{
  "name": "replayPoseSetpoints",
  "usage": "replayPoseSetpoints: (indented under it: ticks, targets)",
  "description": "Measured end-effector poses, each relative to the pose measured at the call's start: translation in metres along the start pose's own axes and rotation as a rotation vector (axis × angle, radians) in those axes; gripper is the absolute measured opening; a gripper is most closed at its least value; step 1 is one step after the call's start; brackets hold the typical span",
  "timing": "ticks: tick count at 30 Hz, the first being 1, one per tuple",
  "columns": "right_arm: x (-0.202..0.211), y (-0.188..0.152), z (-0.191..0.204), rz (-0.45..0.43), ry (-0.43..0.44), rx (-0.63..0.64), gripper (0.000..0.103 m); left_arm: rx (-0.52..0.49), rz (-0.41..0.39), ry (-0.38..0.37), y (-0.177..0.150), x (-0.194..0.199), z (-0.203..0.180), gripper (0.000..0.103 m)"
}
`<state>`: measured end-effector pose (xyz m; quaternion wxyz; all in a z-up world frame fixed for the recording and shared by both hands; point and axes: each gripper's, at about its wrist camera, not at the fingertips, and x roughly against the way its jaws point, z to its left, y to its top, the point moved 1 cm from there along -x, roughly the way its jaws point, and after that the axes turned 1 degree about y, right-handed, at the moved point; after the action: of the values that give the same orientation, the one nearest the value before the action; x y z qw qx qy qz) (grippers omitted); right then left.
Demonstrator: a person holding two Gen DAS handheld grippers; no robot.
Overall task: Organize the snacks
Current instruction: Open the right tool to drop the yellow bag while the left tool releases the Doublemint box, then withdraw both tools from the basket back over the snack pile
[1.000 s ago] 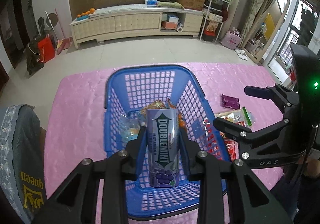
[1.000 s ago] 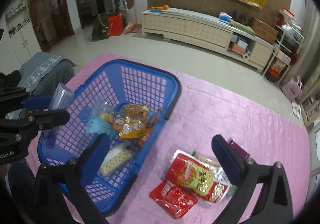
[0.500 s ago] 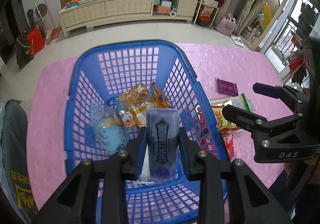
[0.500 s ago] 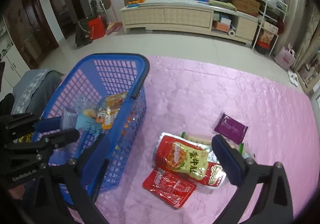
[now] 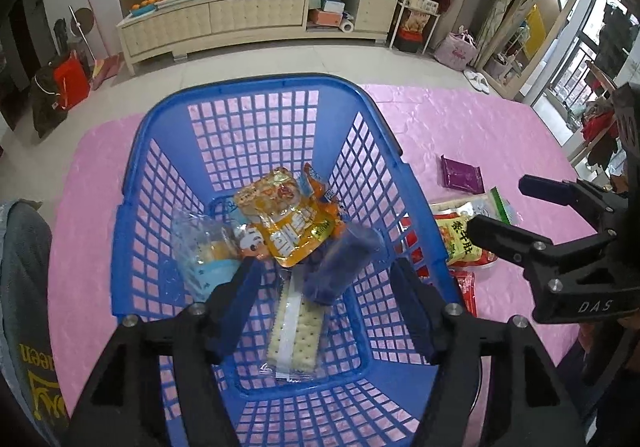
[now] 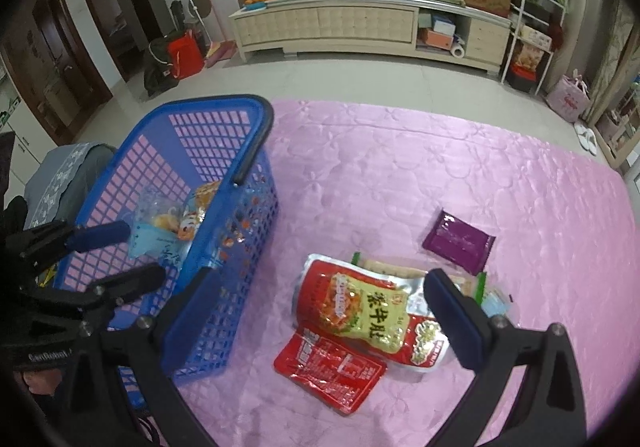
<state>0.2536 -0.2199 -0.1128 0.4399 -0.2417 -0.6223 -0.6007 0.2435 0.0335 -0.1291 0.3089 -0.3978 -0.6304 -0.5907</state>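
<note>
A blue plastic basket stands on the pink tablecloth; it also shows in the right wrist view. My left gripper is open above the basket. The purple Doublemint gum canister is free between the fingers, blurred and tilted, over a cracker pack. An orange pouch and a clear blue bag lie in the basket. My right gripper is open and empty over a red-and-green snack pouch, with a red sachet beside it.
A purple packet lies on the cloth to the right of the pouches, also in the left wrist view. A grey garment sits at the table's left edge. A long cabinet stands beyond the table.
My left gripper has opened and let go of the gum canister, which is dropping into the basket. My right gripper has swung to the right, over the pouches on the cloth.
</note>
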Motion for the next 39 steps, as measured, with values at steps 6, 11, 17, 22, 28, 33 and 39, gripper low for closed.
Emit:
replayPoseSetpoints:
  ticks: [6,11,17,22,28,33,39]
  targets:
    - [0.015,-0.002,-0.003,-0.017,-0.005,-0.009,0.103,-0.010,-0.012,0.009,-0.004,0.012,-0.004,0.065]
    - [0.034,-0.007,-0.001,-0.036,-0.009,0.000,0.103,-0.028,-0.041,0.014,-0.008,0.030,-0.014,0.065]
    - [0.058,-0.015,-0.004,-0.060,-0.015,0.003,0.103,-0.042,-0.086,0.004,-0.012,0.055,-0.029,0.067]
    - [0.076,-0.026,-0.009,-0.075,-0.029,0.003,0.103,-0.066,-0.107,-0.004,-0.018,0.068,-0.045,0.067]
    - [0.094,-0.039,-0.021,-0.091,-0.045,-0.003,0.103,-0.100,-0.129,-0.014,-0.024,0.076,-0.069,0.070]
    - [0.106,-0.049,-0.035,-0.106,-0.060,-0.022,0.103,-0.139,-0.132,-0.023,-0.027,0.076,-0.092,0.073]
    - [0.112,-0.063,-0.056,-0.107,-0.074,-0.057,0.103,-0.191,-0.126,-0.026,-0.033,0.071,-0.121,0.073]
